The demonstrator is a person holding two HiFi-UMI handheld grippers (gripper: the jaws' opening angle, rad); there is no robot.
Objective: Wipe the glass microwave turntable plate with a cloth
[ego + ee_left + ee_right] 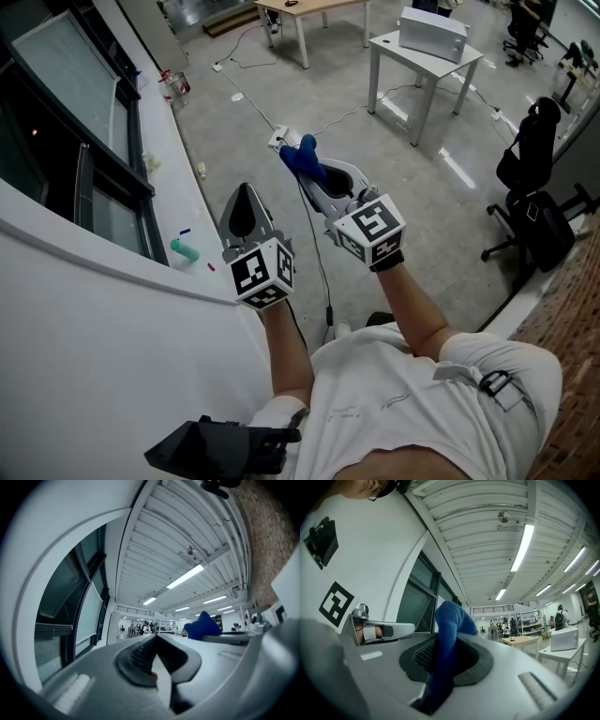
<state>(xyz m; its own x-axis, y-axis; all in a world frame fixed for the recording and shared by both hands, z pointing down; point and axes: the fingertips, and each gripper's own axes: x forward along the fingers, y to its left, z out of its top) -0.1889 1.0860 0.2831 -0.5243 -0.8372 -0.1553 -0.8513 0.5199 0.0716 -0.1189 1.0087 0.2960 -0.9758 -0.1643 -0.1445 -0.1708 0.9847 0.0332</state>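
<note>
In the head view my right gripper (315,174) is held out over the floor, shut on a blue cloth (300,157) that sticks up past the jaw tips. The right gripper view shows the cloth (449,630) clamped between the dark pads of the right gripper (443,656). My left gripper (247,193) hangs beside it to the left, shut with nothing in it. In the left gripper view the left gripper (155,638) has its jaws touching, and the cloth (203,625) shows to the right. No glass turntable plate appears in any view.
A white ledge (94,309) and dark windows (56,141) run along the left. A teal object (185,250) lies on the sill. Ahead stand a white table (427,56) with a white boxy appliance (433,33), floor cables (253,103) and an office chair (534,178).
</note>
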